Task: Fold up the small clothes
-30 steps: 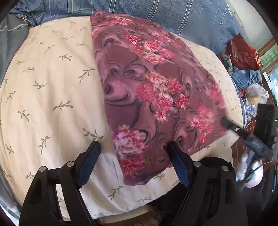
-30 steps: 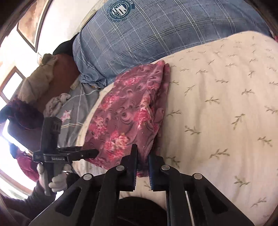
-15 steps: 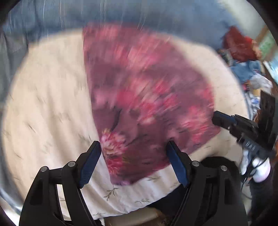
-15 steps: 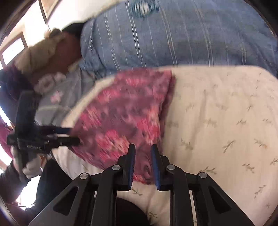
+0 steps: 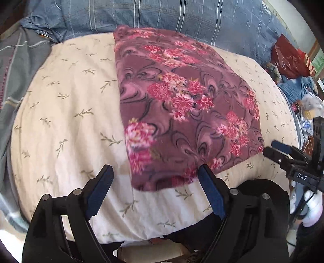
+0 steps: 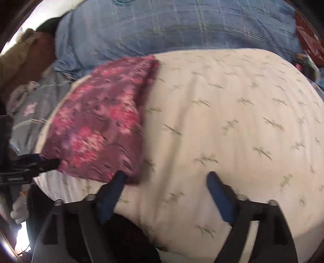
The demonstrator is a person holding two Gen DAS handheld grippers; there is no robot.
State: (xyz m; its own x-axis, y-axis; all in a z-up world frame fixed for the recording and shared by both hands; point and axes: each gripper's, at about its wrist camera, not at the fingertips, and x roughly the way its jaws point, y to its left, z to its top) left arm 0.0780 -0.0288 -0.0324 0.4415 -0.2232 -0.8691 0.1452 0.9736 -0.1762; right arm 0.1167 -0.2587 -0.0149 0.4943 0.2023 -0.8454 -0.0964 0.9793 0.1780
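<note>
A: How do the fingers stand?
B: Left gripper [image 5: 155, 181]: jaws opening, spread wide, grasping nothing; the near edge of the floral garment [image 5: 182, 109] lies between them. Right gripper [image 6: 166, 179]: jaws opening, released, left pad at the garment's near corner.

A: Where is the garment?
B: Folded flat on the cream leaf-print cushion [image 5: 66, 113], its far end reaching the blue plaid cloth [image 5: 162, 18] behind the cushion.

The right gripper [image 6: 165, 178], jaws opening and clear of cloth, points down at the cream leaf-print cushion [image 6: 232, 121], its left finger [image 6: 113, 192] at the near corner of the folded floral garment [image 6: 101, 125], with the left gripper [image 6: 38, 160] at the garment's left corner.
</note>
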